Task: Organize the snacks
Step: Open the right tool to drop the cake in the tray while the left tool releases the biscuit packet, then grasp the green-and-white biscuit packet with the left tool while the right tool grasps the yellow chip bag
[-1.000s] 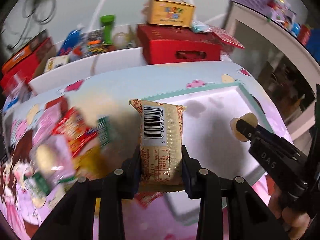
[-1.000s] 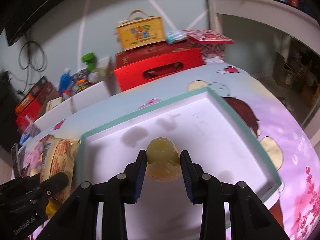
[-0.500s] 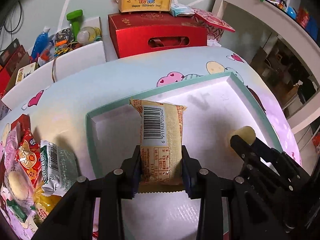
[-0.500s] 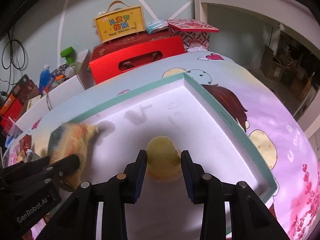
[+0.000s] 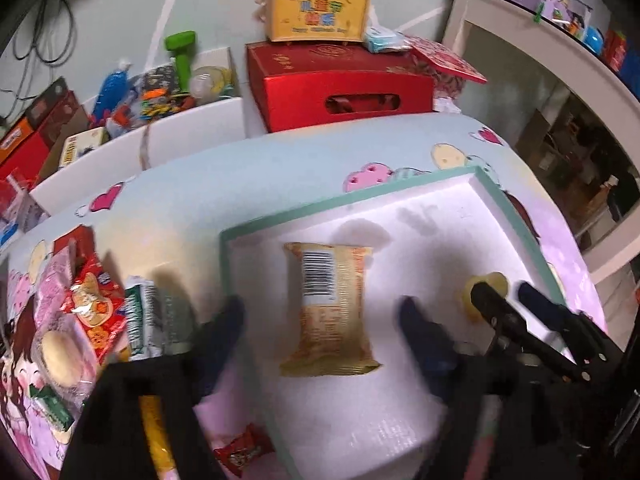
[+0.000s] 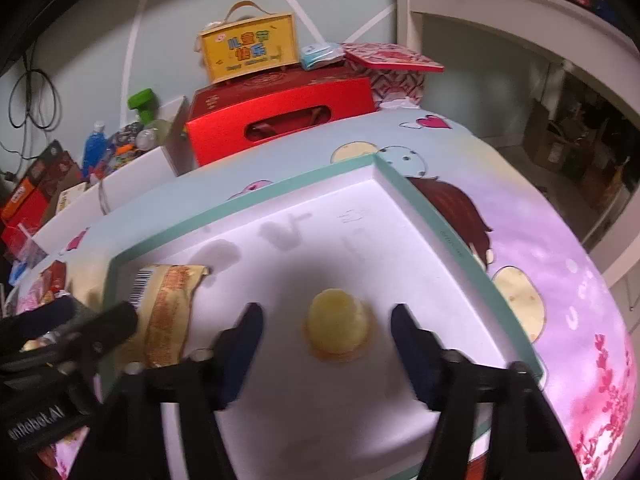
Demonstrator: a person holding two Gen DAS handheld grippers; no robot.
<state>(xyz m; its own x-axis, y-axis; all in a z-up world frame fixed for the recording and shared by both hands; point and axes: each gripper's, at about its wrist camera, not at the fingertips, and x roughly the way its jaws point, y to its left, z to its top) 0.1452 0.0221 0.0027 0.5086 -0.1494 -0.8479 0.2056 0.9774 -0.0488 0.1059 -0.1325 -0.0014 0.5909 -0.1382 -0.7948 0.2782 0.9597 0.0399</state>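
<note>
You are holding your left hand-held gripper spread wide around the yellow snack packet, which is lying flat in the white tray. Your right hand-held gripper is also gaping, fingers apart from the jelly cup sitting in that tray.

The fingers of the left gripper are smeared by motion blur, and so is the print on the yellow snack packet between them. The right gripper is blurred too. In the right wrist view, the left gripper covers part of the packet.
</note>
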